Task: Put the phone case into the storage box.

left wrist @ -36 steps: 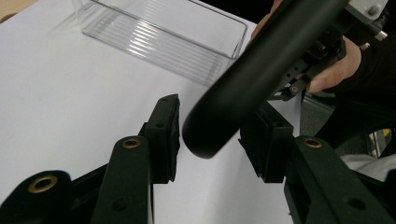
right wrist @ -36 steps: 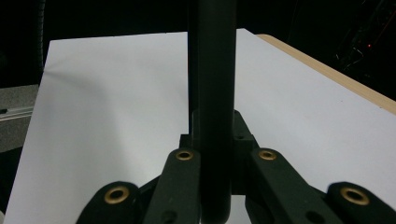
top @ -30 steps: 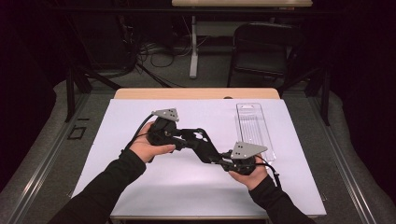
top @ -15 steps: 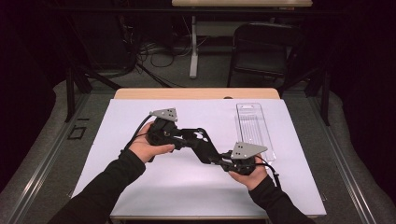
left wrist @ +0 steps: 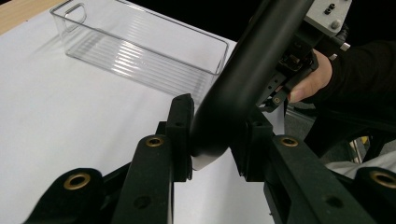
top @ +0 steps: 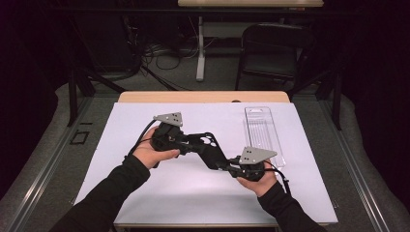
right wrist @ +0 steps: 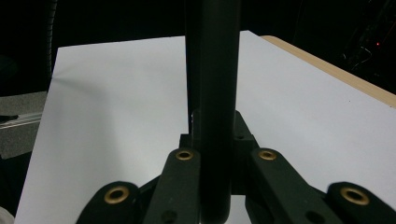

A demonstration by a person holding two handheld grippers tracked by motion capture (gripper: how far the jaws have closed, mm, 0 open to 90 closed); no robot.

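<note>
- Together, both grippers grip one black, smooth cylindrical rod (left wrist: 252,70), held above the white sheet-covered table (top: 145,193), left of the clear ribbed plastic tray (top: 263,133).
- Left gripper (top: 205,145), left of that tray: in its own view the jaws press on the rod's rounded end, one on each side.
- Right gripper (top: 225,166), near the tray's front corner: its jaws are clamped on the rod, which runs straight up between them in the right gripper view.
- Left hand (top: 152,152) and right hand (top: 258,181) each hold a gripper body.
- Tray stands on the table, beyond the right hand.
</note>
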